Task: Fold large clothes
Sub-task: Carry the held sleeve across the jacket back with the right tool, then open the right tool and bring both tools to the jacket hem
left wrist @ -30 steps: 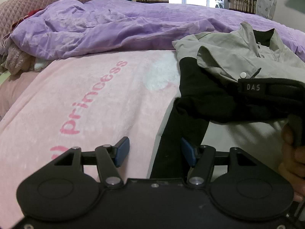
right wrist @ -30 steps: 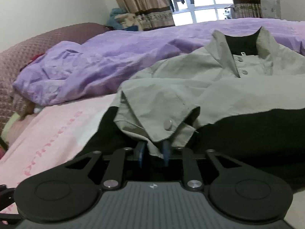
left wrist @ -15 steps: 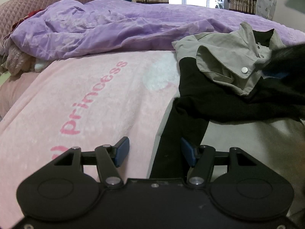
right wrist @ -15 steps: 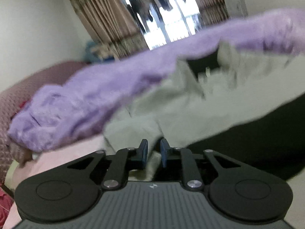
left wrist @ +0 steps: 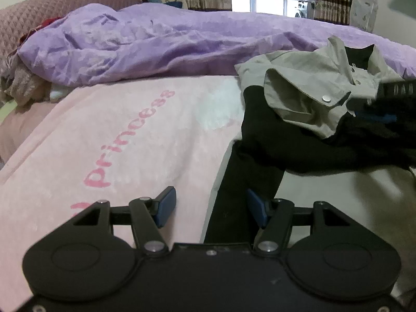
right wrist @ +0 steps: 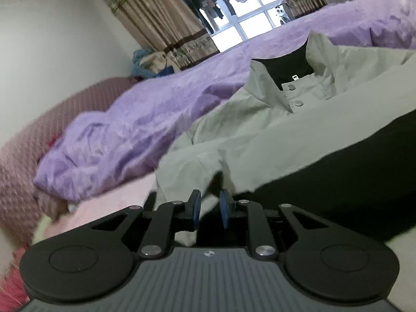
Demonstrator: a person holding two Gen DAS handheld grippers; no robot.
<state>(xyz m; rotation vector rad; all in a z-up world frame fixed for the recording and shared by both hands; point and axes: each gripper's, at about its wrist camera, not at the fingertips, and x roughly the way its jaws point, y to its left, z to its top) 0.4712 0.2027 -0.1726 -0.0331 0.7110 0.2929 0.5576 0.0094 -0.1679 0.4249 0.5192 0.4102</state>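
Note:
A grey and black jacket point(left wrist: 299, 96) lies on the bed, its collar toward the window; it also shows in the right wrist view point(right wrist: 260, 130). Its grey sleeve cuff point(left wrist: 306, 101) with a snap is folded over the black part. My left gripper point(left wrist: 209, 206) is open and empty, low over the jacket's black edge where it meets the pink blanket. My right gripper point(right wrist: 209, 208) has its pads a narrow gap apart around the grey cuff fabric point(right wrist: 197, 166), which sits between them. The right gripper also shows at the right edge of the left wrist view point(left wrist: 395, 96).
A pink "Princess" blanket point(left wrist: 117, 143) covers the near left of the bed. A crumpled purple quilt point(left wrist: 156, 41) lies behind it. A maroon quilted headboard point(right wrist: 23, 161) is at the left. Curtains and a window point(right wrist: 247, 18) stand at the back.
My right gripper has swung up and tilted with the grey cuff, and its pads have parted slightly. The cuff has shifted on the black part. My left gripper has not moved.

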